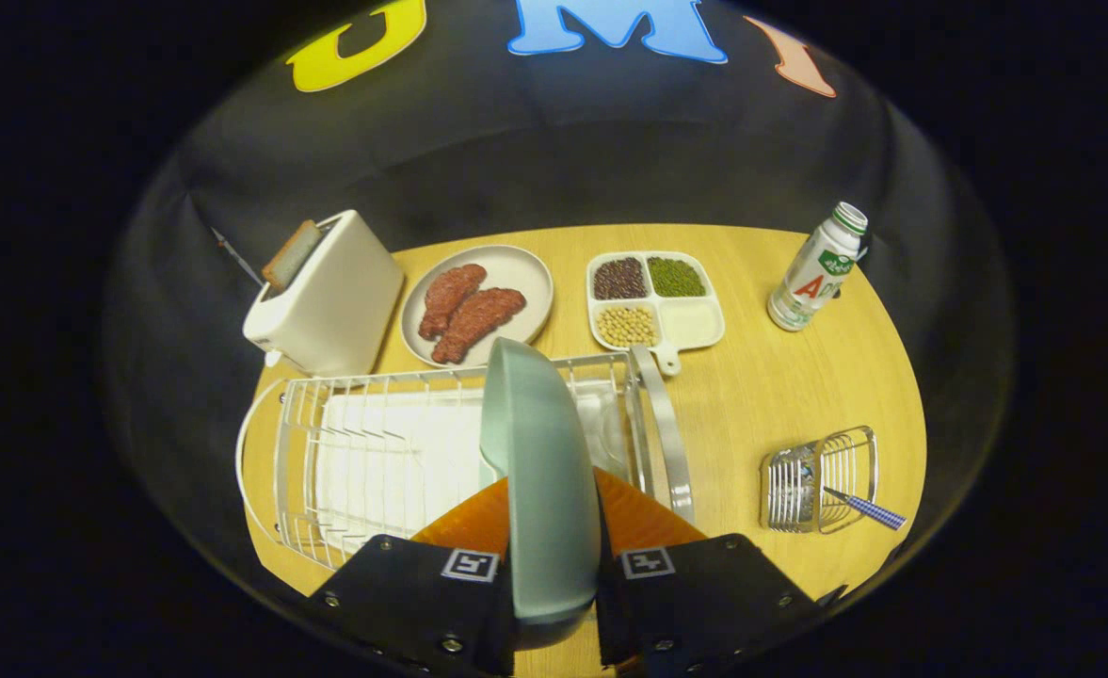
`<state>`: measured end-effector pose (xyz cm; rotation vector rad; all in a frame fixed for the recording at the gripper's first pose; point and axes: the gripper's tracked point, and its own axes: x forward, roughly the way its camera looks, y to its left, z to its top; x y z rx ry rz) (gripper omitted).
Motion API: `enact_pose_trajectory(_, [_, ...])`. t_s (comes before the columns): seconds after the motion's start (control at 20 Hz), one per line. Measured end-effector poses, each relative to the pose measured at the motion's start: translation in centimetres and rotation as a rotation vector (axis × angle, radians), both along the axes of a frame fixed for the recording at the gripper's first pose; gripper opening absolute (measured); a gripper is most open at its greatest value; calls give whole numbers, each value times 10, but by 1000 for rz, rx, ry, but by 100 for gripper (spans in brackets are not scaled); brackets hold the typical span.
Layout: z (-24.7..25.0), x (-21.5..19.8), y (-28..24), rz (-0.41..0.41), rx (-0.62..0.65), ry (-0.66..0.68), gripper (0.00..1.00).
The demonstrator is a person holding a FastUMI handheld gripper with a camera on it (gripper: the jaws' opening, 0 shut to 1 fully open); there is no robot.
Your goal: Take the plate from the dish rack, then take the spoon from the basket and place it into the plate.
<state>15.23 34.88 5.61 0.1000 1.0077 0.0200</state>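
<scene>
I see jaws clamped on pale green plate, held on edge at bottom centre over wire dish rack. Spoon sits in small wire basket, lower right on desk.

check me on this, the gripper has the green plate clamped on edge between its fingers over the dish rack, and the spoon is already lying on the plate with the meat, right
Not quite. The gripper does hold the green plate on edge between its fingers above the dish rack, but the spoon is not on the meat plate; it sits in the small wire basket beside the rack, as the gripper view shows.
</scene>
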Motion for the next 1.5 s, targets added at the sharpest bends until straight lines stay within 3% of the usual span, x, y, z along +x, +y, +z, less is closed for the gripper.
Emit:
enact_pose_trajectory(0.15, [1,1,-2,-21,-3,-5,30])
enact_pose_trajectory(0.75, [41,4,-7,-25,-208,-57,30])
enact_pose_trajectory(1.15, [78,-22,-25,2,-116,-100,30])
enact_pose_trajectory(1.5, [94,-86,-73,25,9,-66,30])
